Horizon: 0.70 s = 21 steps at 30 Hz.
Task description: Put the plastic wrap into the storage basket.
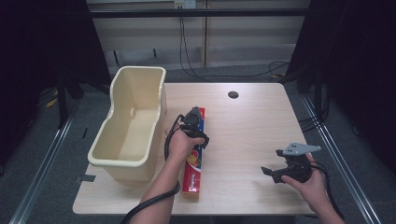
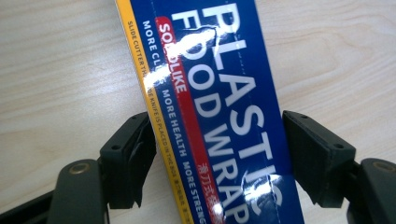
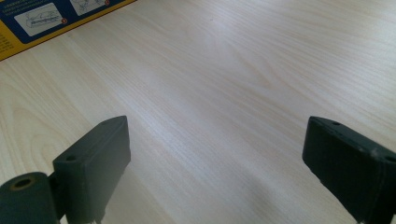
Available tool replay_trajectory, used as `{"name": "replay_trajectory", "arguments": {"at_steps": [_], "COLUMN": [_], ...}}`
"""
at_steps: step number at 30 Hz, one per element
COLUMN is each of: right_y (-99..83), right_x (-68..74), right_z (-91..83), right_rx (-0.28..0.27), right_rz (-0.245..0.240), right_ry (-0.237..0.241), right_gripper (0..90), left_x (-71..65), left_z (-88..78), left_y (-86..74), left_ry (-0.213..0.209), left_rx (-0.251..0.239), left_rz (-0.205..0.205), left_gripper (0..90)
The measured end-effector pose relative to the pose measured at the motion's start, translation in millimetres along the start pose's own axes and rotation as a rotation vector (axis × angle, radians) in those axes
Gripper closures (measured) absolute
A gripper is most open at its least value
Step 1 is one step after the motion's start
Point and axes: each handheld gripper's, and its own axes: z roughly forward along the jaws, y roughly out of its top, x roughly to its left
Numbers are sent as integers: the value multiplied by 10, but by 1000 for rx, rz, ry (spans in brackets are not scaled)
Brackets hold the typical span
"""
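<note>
At counter's left we see cream bin [image 1: 128,126], open top, likely destination. Beside it, plastic wrap box [image 2: 210,112] lies flat on counter [image 1: 243,130]; our left claw [image 1: 194,125] straddles its width, pads against both long edges, ready to lift. Right claw [image 1: 275,171] wide, idle above bare wood. Box's middle hidden under our hand.
</note>
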Motion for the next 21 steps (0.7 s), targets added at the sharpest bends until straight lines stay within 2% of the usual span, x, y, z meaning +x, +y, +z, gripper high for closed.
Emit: {"name": "replay_trajectory", "arguments": {"at_steps": [3,6,10,12,13,15,16,19,21], "right_y": [-2,-3,0,0,-1,-2,-2,-4,-5], "right_x": [-2,3,2,-1,-1,2,0,-4,-7], "right_z": [0,2,-3,0,1,-4,-4,-13,-14], "right_rx": [2,1,1,-1,-1,-1,-6,-7,-4], "right_rz": [1,1,1,-4,-4,-3,-7,-5,-4], "right_ry": [-1,-3,1,1,0,0,2,-3,-4], "right_gripper": [74,74,74,74,73,73,73,67,66], "left_x": [-6,-10,-4,-22,-31,-68,-64,-80,-94], "left_z": [12,2,-42,-53,-52,-55,-69,-121,-176], "left_y": [19,35,51,55,59,61,66,83,99], "left_ry": [4,16,22,17,11,12,13,-21,-19], "left_rx": [11,35,56,77,81,95,106,121,131], "left_rz": [-57,-68,-108,-114,-96,-96,-71,-84,-85], "left_gripper": [299,327,380,392,396,400,401,403,405]}}
